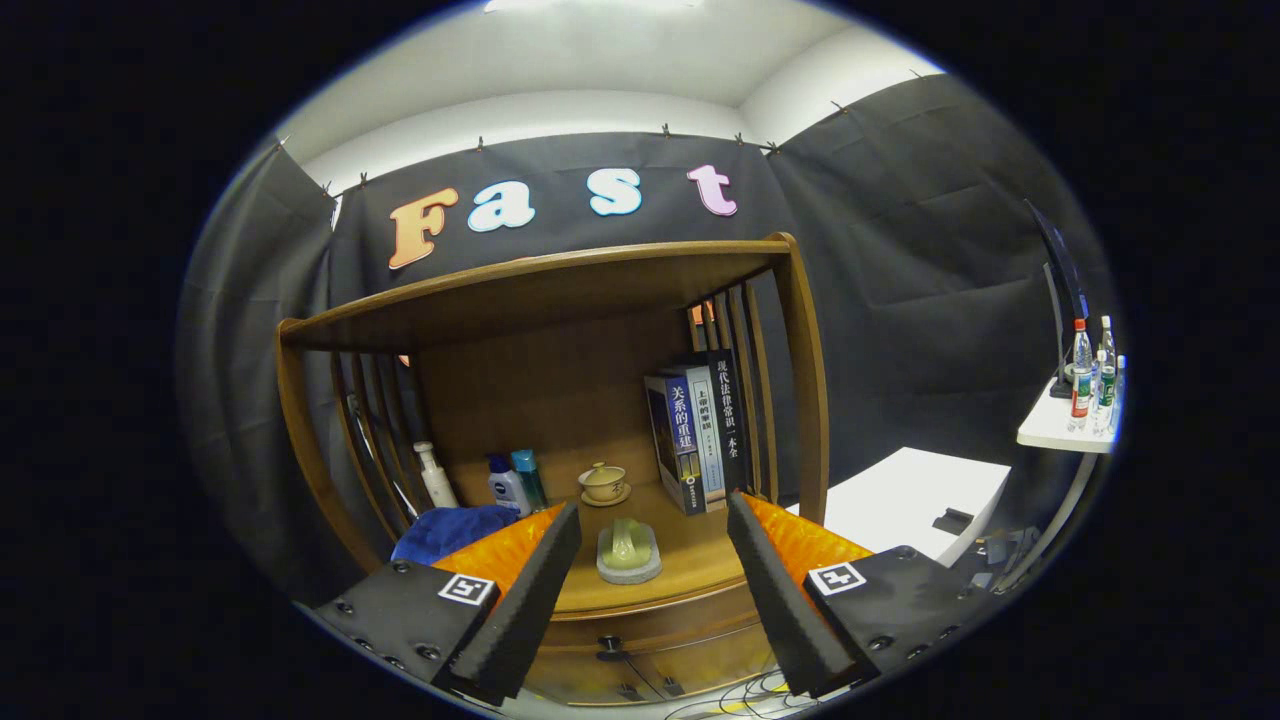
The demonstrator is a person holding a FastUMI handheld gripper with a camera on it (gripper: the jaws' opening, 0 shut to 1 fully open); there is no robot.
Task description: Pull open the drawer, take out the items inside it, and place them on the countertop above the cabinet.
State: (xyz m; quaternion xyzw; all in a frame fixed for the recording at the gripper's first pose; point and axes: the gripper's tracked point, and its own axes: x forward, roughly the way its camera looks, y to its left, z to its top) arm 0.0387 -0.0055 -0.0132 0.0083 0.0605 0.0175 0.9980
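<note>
Gripper (pixel 655 530) wide open, empty | level, facing cabinet | drawer (pixel 650 640) shut below fingers

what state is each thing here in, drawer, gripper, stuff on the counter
drawer: shut, knob untouched
hand-held gripper: open, fingers apart, holding nothing
lidded cup: upright on its saucer, lid on
books: standing upright against the right slats
pump bottle: upright by the left slats
two small bottles: upright, caps on
blue cloth: bunched up on the countertop
soap dish: flat on the countertop, between the fingers
</note>
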